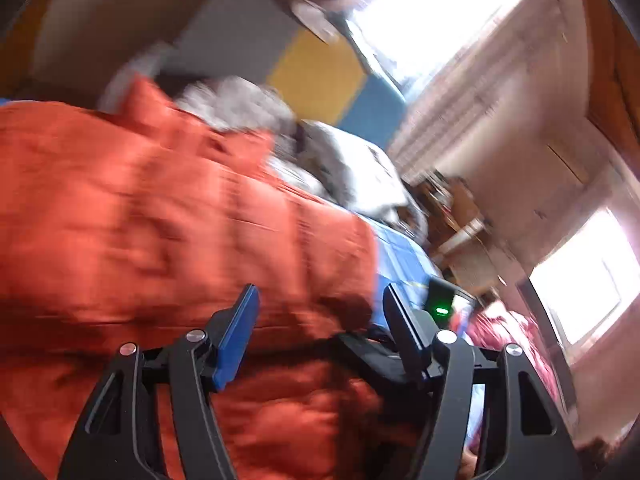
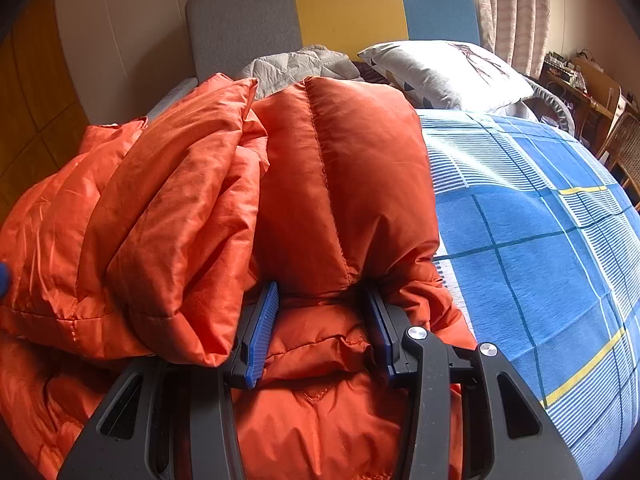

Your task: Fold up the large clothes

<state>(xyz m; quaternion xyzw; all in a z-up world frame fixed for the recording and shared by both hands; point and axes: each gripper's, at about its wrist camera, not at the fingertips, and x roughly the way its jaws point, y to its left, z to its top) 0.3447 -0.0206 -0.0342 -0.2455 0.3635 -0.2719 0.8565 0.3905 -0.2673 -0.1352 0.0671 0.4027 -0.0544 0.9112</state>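
Note:
A puffy orange down jacket (image 2: 340, 180) lies bunched on the bed, with one thick fold laid over its left side. My right gripper (image 2: 324, 312) is shut on a padded section of it, and the fabric pinches in between the blue pads. The left wrist view is blurred by motion. There the jacket (image 1: 160, 220) fills the left half, and my left gripper (image 1: 320, 296) stands open just over its near edge. Its pads are well apart and do not press on the cloth.
A blue checked sheet (image 2: 540, 240) covers the bed to the right of the jacket. A white pillow (image 2: 448, 72) and a grey quilt (image 2: 300, 64) lie by the grey, yellow and blue headboard (image 2: 348, 12). A desk and chair (image 2: 592, 92) stand far right. A black device with a green light (image 1: 442, 311) shows beside my left gripper.

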